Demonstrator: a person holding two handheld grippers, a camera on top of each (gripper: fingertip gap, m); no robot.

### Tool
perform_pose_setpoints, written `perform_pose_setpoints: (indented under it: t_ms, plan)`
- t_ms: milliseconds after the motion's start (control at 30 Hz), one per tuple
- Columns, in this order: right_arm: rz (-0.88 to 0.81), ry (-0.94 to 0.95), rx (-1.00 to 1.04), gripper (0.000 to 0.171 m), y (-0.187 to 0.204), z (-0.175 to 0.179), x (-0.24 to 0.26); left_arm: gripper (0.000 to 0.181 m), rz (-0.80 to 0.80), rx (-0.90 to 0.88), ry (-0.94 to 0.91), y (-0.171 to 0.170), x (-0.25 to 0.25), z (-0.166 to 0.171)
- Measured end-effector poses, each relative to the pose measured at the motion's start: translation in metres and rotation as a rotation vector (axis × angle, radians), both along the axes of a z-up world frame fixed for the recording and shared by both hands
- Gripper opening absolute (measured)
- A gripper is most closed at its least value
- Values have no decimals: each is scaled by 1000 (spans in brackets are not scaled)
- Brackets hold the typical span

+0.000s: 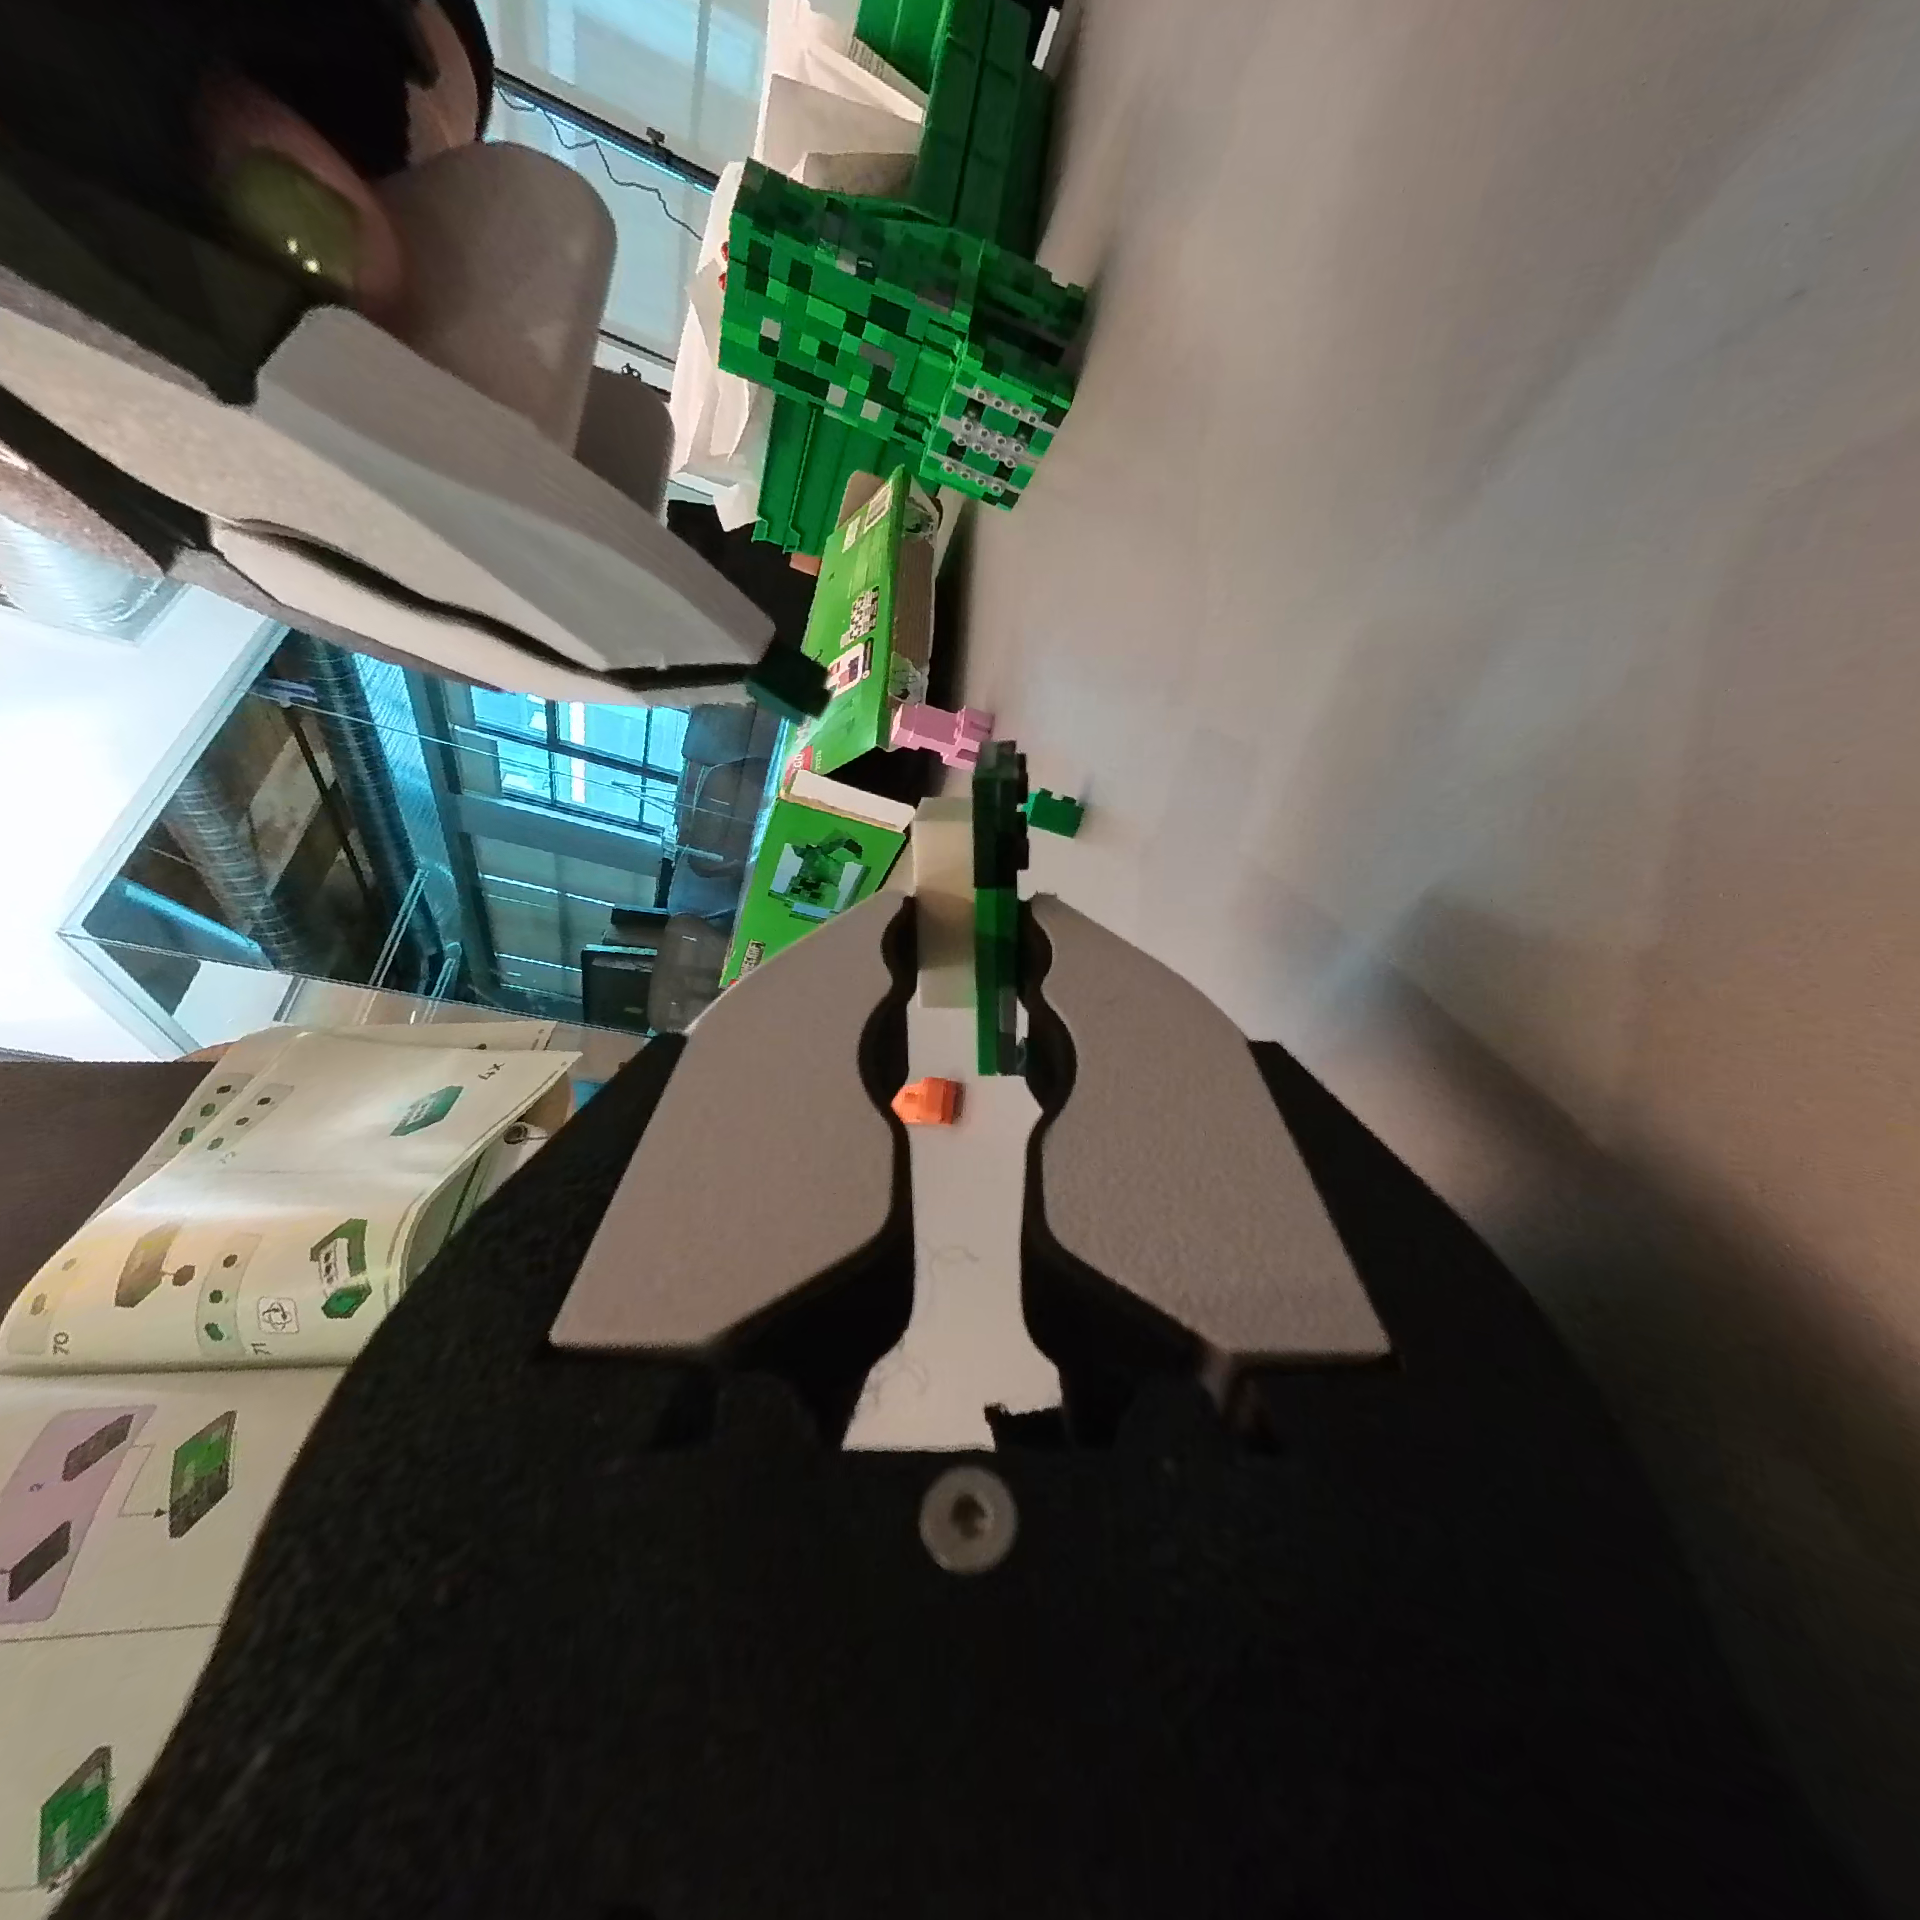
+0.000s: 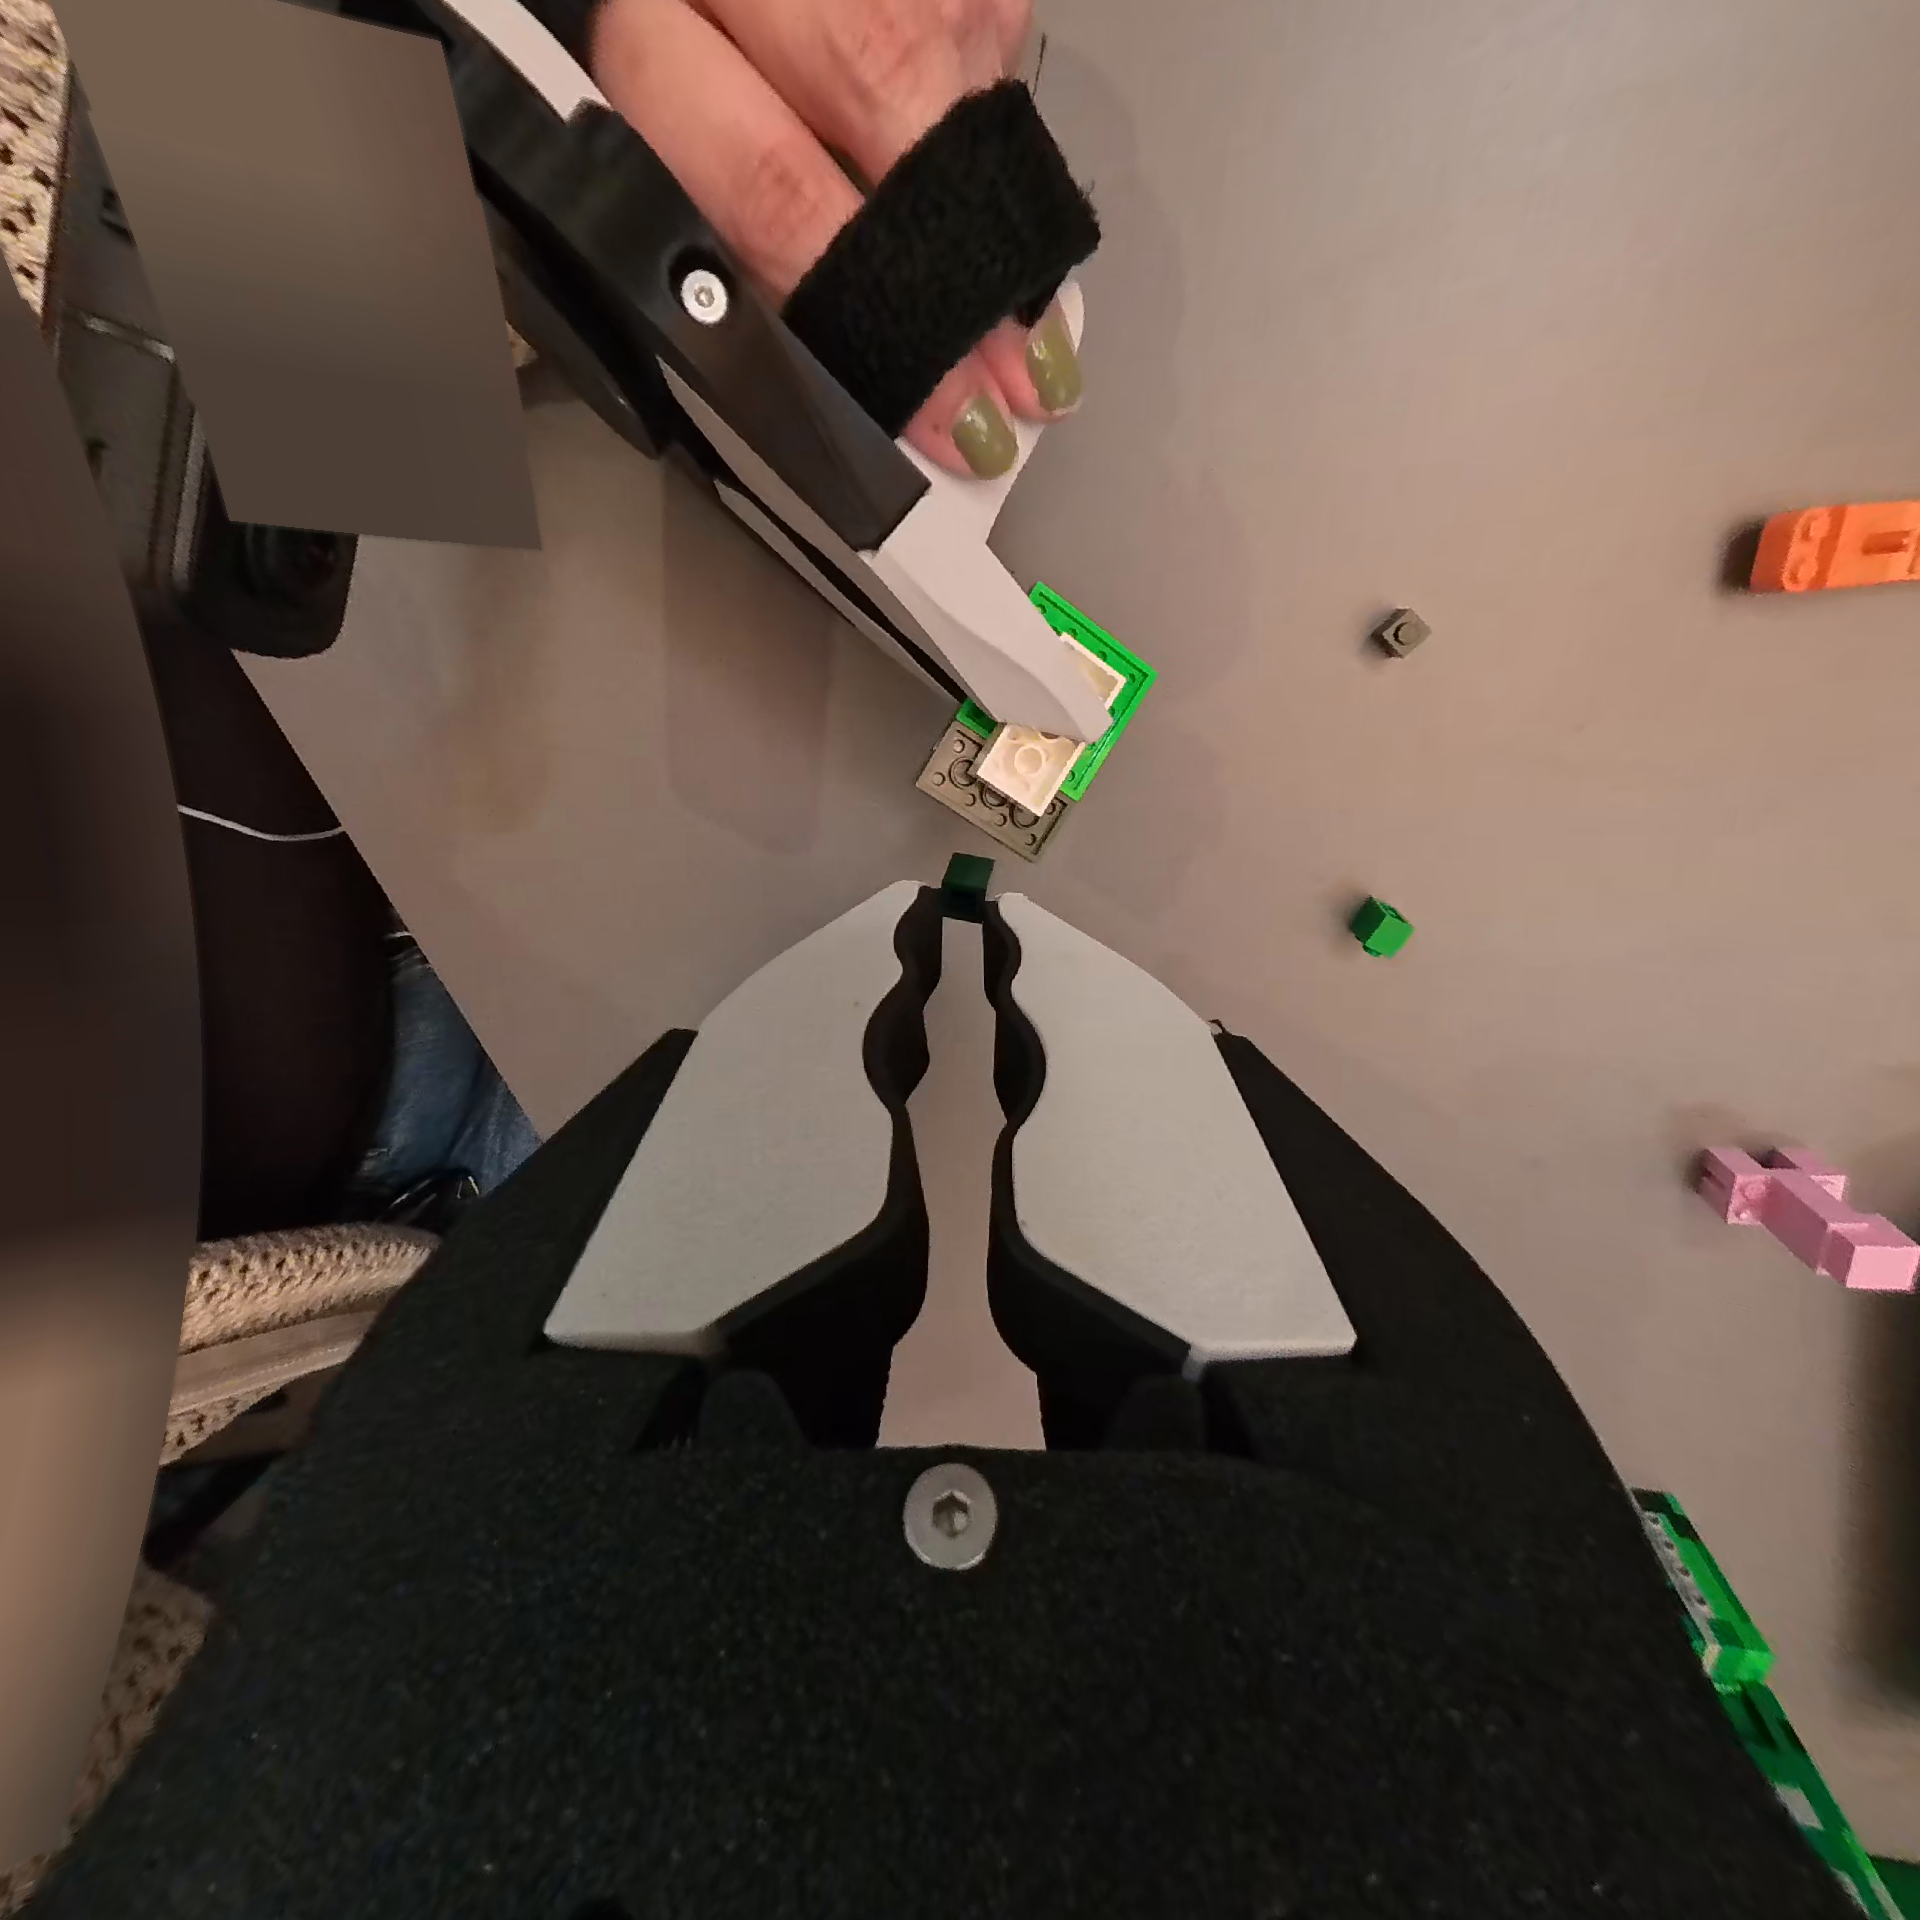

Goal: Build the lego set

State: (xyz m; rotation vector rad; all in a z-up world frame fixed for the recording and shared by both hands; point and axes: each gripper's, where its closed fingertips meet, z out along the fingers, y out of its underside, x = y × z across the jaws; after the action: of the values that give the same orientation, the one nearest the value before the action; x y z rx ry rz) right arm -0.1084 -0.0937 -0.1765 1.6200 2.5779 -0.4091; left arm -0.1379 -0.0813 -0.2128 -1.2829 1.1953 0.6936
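My left gripper [image 1: 971,906] is shut on a small assembly [image 1: 995,831]: a green plate with a white brick [image 1: 940,894] on one face. In the right wrist view the left gripper [image 2: 1070,717] holds this assembly [image 2: 1127,686] above the grey table, with an olive-grey plate [image 2: 997,810] on its near edge. My right gripper [image 2: 961,906] is shut on a tiny dark green brick [image 2: 961,883], just short of the assembly and apart from it. It also shows in the left wrist view [image 1: 764,665] with the brick [image 1: 787,681].
A large green blocky model [image 1: 894,322], green boxes [image 1: 873,623] and an open instruction booklet [image 1: 260,1195] lie around. Loose on the table [image 2: 1455,312]: a pink figure [image 2: 1808,1216], an orange piece [image 2: 1839,545], a small green brick [image 2: 1380,925], a grey stud [image 2: 1400,631]. Left tips to right tips: about 5 centimetres. The grey stud [image 2: 1400,631] is about 8 centimetres from my left fingertips.
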Motion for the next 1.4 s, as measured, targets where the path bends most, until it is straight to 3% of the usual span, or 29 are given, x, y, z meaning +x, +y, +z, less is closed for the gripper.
perform_pose_setpoints:
  t_ms: [467,600,733,867,1400]
  plan:
    - [144,-18,72,7,8,-12,4,17,60,90,249,1,5,-2]
    - [391,47,127,7,3,-20,10,17,31,142,229,-3,10,6]
    - [531,86,259,7,12,-27,11,17,-8,139,224,-6,16,5]
    - [664,117,268,7,6,-29,15,17,-31,134,215,-7,19,4]
    - [812,72,243,7,-6,-27,20,17,-80,136,197,-11,25,4]
